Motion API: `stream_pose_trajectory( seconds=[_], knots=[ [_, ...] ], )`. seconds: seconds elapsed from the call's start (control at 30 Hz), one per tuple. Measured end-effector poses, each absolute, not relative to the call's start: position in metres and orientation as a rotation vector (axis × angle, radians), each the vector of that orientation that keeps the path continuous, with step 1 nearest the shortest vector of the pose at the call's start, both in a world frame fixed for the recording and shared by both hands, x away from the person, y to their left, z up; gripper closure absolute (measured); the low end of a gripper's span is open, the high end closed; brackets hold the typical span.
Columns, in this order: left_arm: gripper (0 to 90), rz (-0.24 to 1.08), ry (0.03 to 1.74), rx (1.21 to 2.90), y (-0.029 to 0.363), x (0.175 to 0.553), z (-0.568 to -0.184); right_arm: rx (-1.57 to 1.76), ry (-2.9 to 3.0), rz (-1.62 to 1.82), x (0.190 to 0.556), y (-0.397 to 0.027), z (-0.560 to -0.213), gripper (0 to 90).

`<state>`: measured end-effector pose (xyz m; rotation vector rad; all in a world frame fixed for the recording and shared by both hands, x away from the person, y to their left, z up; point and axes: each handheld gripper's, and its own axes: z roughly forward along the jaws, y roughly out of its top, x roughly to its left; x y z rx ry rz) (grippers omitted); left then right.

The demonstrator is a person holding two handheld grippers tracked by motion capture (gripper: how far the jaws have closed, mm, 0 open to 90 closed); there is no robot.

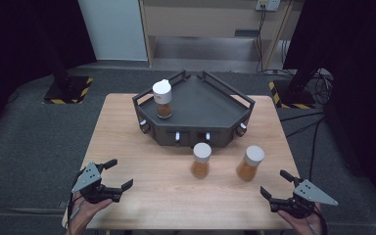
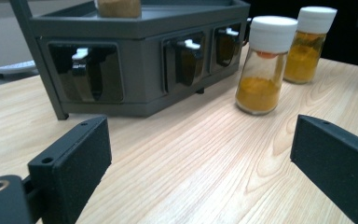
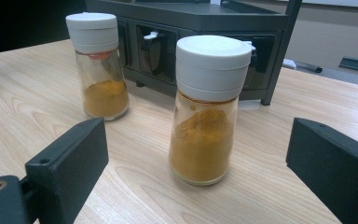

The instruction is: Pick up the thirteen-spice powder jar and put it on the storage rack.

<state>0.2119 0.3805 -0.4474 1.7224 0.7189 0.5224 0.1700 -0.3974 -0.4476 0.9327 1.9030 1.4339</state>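
- A dark rack (image 1: 210, 105) sits at the far middle of a wooden table (image 1: 142, 161), with one spice jar (image 1: 162, 99) on its left side.
- Two more jars (image 1: 200, 160) (image 1: 250, 163) stand on the table just in front of the rack.
- Left gripper (image 1: 118, 175) at the near left corner, jaws open and empty.
- Right gripper (image 1: 275, 184) at the near right corner, jaws open and empty.

In the left gripper view, the jar on the rack (image 2: 119, 8) at twelve o'clock is being cut off by the top edge, its cap out of frame. In the high view, the person's hands (image 1: 81, 214) are being cropped at six o'clock.
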Motion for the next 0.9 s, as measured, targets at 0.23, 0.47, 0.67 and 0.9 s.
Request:
stream_pose_trajectory(
  seconds=[0.23, 0.47, 0.67, 0.9],
  knots=[
    [4.0, 0.520, 0.741, 1.715, 0.384, 0.209, -0.457, 0.934, 1.903, 1.434, 0.170, -0.397, -0.448, 5.4],
    [3.9, 0.516, 0.752, 1.724, 0.388, 0.208, -0.464, 0.933, 1.901, 1.436, 0.170, -0.397, -0.448, 5.4],
    [3.6, 0.524, 0.756, 1.730, 0.388, 0.208, -0.466, 0.933, 1.904, 1.439, 0.171, -0.397, -0.448, 5.4],
    [2.2, 0.548, 0.770, 1.707, 0.390, 0.205, -0.470, 0.931, 1.905, 1.437, 0.171, -0.397, -0.448, 5.4]
  ],
)
